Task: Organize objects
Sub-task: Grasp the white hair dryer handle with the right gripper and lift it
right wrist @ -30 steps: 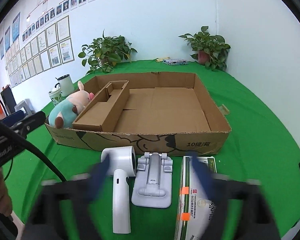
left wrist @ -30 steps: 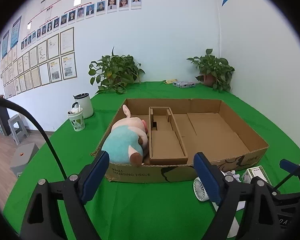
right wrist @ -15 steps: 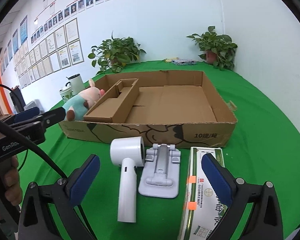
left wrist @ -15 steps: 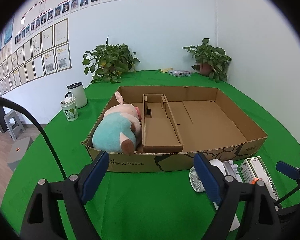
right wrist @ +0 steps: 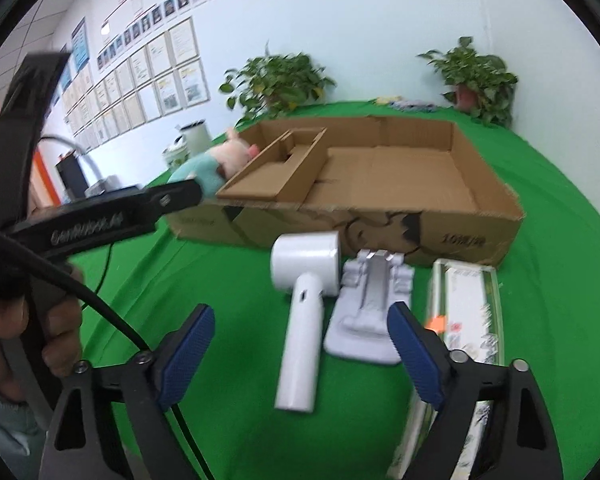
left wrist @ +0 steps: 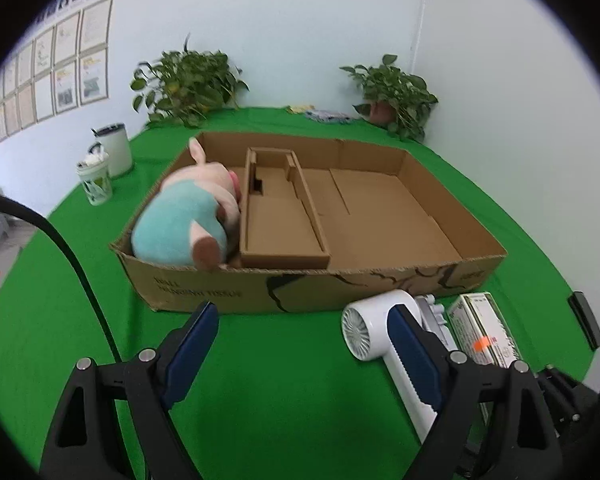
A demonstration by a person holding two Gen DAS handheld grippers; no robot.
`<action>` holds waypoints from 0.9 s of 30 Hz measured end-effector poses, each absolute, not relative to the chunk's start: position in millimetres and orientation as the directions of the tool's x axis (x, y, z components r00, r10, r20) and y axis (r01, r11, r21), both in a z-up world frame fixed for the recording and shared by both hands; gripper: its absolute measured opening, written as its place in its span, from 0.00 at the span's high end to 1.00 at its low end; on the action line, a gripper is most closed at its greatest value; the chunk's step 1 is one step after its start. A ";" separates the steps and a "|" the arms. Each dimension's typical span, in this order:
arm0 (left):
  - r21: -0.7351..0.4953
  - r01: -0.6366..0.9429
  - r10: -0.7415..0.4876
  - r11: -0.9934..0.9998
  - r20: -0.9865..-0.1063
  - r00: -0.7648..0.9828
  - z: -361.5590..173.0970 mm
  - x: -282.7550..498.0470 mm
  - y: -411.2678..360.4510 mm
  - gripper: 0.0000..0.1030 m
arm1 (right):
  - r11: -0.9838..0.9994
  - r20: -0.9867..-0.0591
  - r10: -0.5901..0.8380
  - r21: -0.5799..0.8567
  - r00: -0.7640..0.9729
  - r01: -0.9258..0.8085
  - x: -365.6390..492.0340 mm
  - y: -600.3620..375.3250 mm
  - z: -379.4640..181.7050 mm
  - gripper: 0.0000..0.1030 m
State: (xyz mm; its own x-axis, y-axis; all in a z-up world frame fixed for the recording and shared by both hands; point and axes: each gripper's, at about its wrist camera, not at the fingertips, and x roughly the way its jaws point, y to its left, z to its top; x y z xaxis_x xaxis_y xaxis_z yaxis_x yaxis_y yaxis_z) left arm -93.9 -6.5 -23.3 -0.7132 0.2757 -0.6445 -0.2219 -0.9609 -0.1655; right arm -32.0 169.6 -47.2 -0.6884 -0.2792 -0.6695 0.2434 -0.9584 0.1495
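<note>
On the green desk [left wrist: 284, 380]: one shallow cardboard box [left wrist: 380, 284], one plush pig [left wrist: 184, 220], one white hair dryer [right wrist: 304, 308], one grey folding stand [right wrist: 370, 312], one long white-and-green carton [right wrist: 466, 320] with an orange tag. Two potted plants at the far edge, one [left wrist: 188, 84] toward the far left corner and one [left wrist: 396, 96] at the far right corner. Two cups near the left edge, a white one [left wrist: 116, 152] and a smaller patterned one [left wrist: 94, 182] just beside it.

Plush pig lying in the leftmost compartment of the box, against a narrow cardboard insert [left wrist: 280, 220]; the wide right compartment bare.

Hair dryer, stand and carton in a row on the desk just outside the box's near wall, dryer leftmost, carton rightmost.

Left gripper [left wrist: 300, 332] spread wide, nothing between the jaws, hovering over bare cloth near the box's near wall; dryer's head beside its right finger.

Right gripper [right wrist: 300, 340] also spread, jaws just now closing somewhat, pads touching nothing; dryer's handle and the stand seen lying between the fingers, carton behind the right finger.

"GenRobot.ai" on the left gripper's body, seen from the right wrist. On the box: "TISSUE" partly blurred on the near wall's left, "10" with unclear characters on its right. Carton print too blurred to read.
</note>
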 end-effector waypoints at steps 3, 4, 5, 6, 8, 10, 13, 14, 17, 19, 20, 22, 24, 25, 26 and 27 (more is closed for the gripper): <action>-0.277 -0.243 0.368 -0.930 -0.688 -0.625 -42.7 -103.1 -6.4 0.17 | -0.961 -0.727 -0.260 0.133 -0.635 0.242 -33.9 158.1 -67.8 0.46; -0.319 -0.241 0.399 -0.917 -0.700 -0.592 -50.1 -107.0 -6.6 0.17 | -0.962 -0.742 -0.255 0.133 -0.620 0.237 -36.7 155.5 -73.8 0.48; -0.353 -0.243 0.427 -0.904 -0.703 -0.569 -54.7 -109.7 -7.2 0.17 | -0.963 -0.752 -0.255 0.139 -0.608 0.232 -39.9 154.1 -78.4 0.51; -0.386 -0.242 0.454 -0.890 -0.703 -0.548 -59.5 -111.5 -7.4 0.18 | -0.964 -0.761 -0.253 0.143 -0.598 0.226 -43.4 152.9 -82.2 0.54; -0.445 -0.239 0.502 -0.863 -0.699 -0.509 -67.3 -116.4 -7.6 0.19 | -0.972 -0.779 -0.218 0.119 -0.587 0.203 -50.2 150.3 -88.5 0.74; -0.485 -0.245 0.540 -0.840 -0.693 -0.478 -71.5 -119.4 -6.6 0.19 | -0.970 -0.782 -0.229 0.135 -0.580 0.200 -52.5 150.3 -90.9 0.75; -0.534 -0.264 0.594 -0.803 -0.683 -0.425 -78.8 -118.4 -2.7 0.19 | -0.969 -0.790 -0.236 0.146 -0.566 0.200 -47.8 148.9 -92.3 0.75; -0.546 -0.272 0.609 -0.792 -0.681 -0.406 -81.9 -116.6 -1.0 0.20 | -0.966 -0.790 -0.250 0.161 -0.559 0.204 -42.5 148.3 -92.7 0.75; -0.585 -0.301 0.658 -0.753 -0.680 -0.325 -92.8 -112.5 11.9 0.21 | -0.954 -0.788 -0.293 0.201 -0.541 0.223 -29.2 147.1 -93.9 0.73; -0.588 -0.318 0.666 -0.743 -0.694 -0.272 -98.2 -112.7 24.3 0.21 | -0.946 -0.785 -0.322 0.248 -0.530 0.206 -28.2 150.8 -95.2 0.72; -0.581 -0.325 0.661 -0.746 -0.706 -0.256 -100.1 -112.3 29.6 0.21 | -0.944 -0.785 -0.330 0.265 -0.524 0.198 -30.4 151.6 -97.0 0.66; -0.571 -0.336 0.655 -0.749 -0.715 -0.245 -101.5 -112.4 36.8 0.22 | -0.950 -0.794 -0.312 0.250 -0.522 0.187 -35.9 152.1 -100.6 0.52; -0.590 -0.327 0.667 -0.738 -0.708 -0.230 -102.7 -115.4 37.5 0.22 | -0.948 -0.793 -0.317 0.256 -0.520 0.188 -40.7 154.2 -102.7 0.51; -0.609 -0.315 0.680 -0.728 -0.700 -0.219 -103.5 -117.8 36.5 0.22 | -0.947 -0.794 -0.321 0.260 -0.517 0.188 -42.8 154.7 -103.4 0.52; -0.618 -0.308 0.686 -0.723 -0.695 -0.215 -104.6 -118.1 35.5 0.22 | -0.948 -0.793 -0.319 0.255 -0.519 0.192 -44.5 154.4 -103.7 0.52; -0.623 -0.305 0.689 -0.720 -0.693 -0.211 -104.7 -118.8 35.6 0.22 | -0.948 -0.793 -0.317 0.250 -0.520 0.197 -45.3 153.3 -104.0 0.52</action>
